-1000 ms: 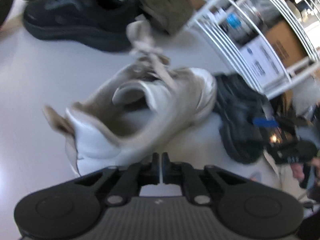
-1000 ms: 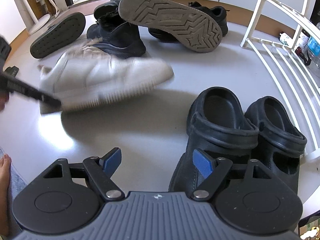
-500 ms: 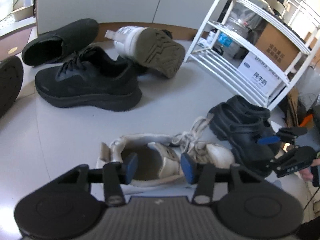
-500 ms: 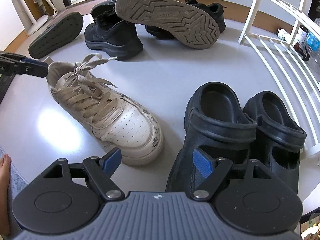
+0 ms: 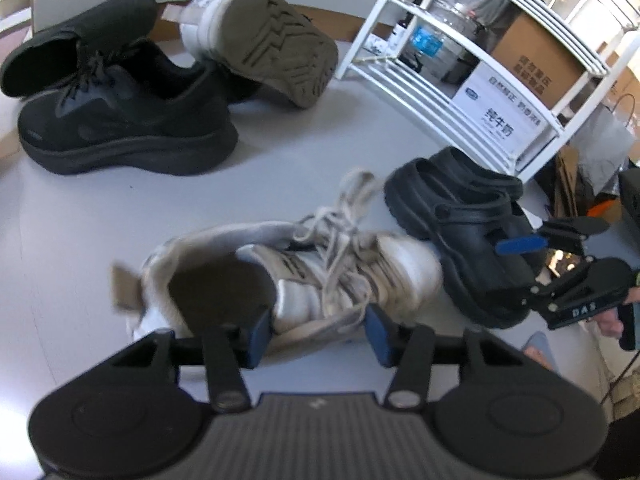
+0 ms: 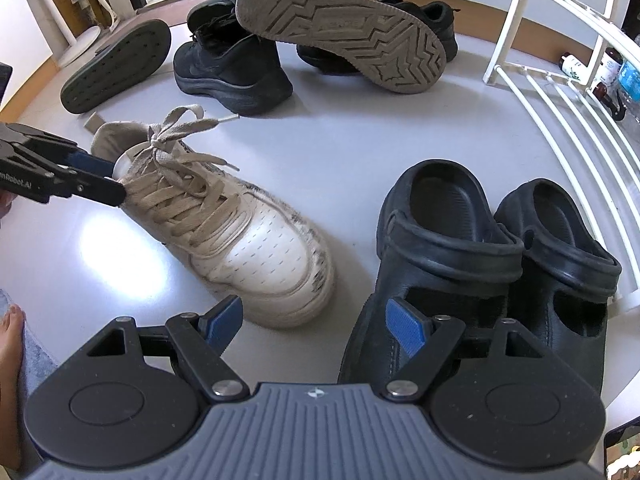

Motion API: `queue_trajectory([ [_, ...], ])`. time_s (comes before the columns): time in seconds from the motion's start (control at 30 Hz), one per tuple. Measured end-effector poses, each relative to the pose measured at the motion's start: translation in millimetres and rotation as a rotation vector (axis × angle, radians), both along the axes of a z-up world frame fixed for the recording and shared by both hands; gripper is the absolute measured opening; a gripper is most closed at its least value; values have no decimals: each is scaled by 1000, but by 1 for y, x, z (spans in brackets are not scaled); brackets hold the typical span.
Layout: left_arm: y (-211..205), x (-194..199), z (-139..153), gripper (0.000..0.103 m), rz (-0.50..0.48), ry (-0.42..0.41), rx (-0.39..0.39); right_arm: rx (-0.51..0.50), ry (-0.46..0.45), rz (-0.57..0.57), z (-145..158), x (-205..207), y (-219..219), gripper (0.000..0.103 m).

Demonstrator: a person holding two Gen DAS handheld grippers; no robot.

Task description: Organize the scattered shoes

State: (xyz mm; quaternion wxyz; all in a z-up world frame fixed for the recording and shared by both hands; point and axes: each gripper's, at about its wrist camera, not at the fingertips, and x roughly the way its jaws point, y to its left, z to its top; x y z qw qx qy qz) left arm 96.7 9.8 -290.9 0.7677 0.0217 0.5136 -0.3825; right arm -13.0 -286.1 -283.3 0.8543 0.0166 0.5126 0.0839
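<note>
Grey floor [image 6: 360, 152]: two black clogs [image 6: 440, 248], one white sneaker [image 6: 240, 232]; both grippers' fingers [image 6: 404, 326] spread.

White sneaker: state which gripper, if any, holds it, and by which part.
Neither holds it. The white sneaker stands on the floor; the left gripper is open, its fingers straddling the tongue, and the right gripper is open and empty.

The white box [image 5: 502, 114] on the rack's lower shelf bears large Chinese characters "纯牛奶". The brown carton [image 5: 536, 66] above it carries smaller Chinese lines, too blurred to read. The right gripper [image 5: 560, 268] shows "DAS"; the left gripper [image 6: 100, 180] shows "mRobot.AI".
</note>
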Motion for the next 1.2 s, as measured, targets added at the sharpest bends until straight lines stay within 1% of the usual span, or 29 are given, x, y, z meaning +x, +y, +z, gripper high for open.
queue_trajectory([
  [0.03, 1, -2, -2, 45, 4, 20, -8, 1, 1, 1, 0, 0, 0, 83],
  [0.07, 1, -3, -3, 44, 6, 30, -11, 1, 1, 2, 0, 0, 0, 83],
  [0.13, 1, -8, -3, 44, -2, 20, -1, 3, 3, 3, -1, 0, 1, 83],
  [0.33, -4, -11, 0, 41, -3, 48, -3, 7, 7, 8, -1, 1, 2, 83],
  [0.47, -13, -20, 3, 40, -43, 84, 14, 9, 8, 10, -1, 1, 3, 83],
  [0.53, -17, -25, 6, 44, -63, 110, 17, 9, 9, 9, -2, 1, 2, 83],
  [0.6, -21, -30, 7, 45, -81, 134, 11, 10, 11, 7, -2, 1, 1, 83],
  [0.67, -25, -35, 7, 45, -105, 162, -7, 11, 12, 7, -2, 0, 1, 83],
  [0.77, -31, -40, 3, 37, -122, 165, -20, 15, 12, 9, -3, -1, 2, 83],
  [0.83, -34, -39, 0, 24, -120, 162, -28, 21, 13, 11, -3, -1, 2, 83],
  [0.9, -36, -37, -1, 18, -116, 165, -32, 26, 14, 12, -3, -2, 3, 83],
  [0.97, -35, -35, 4, 18, -129, 164, -45, 74, 32, 9, -5, -2, 6, 83],
  [1.07, -32, -35, 13, 20, -145, 155, -66, 97, 27, 45, -6, -1, 15, 83],
  [1.2, -18, -30, 22, 21, -102, 142, -72, 141, 30, 71, -6, 3, 22, 83],
])
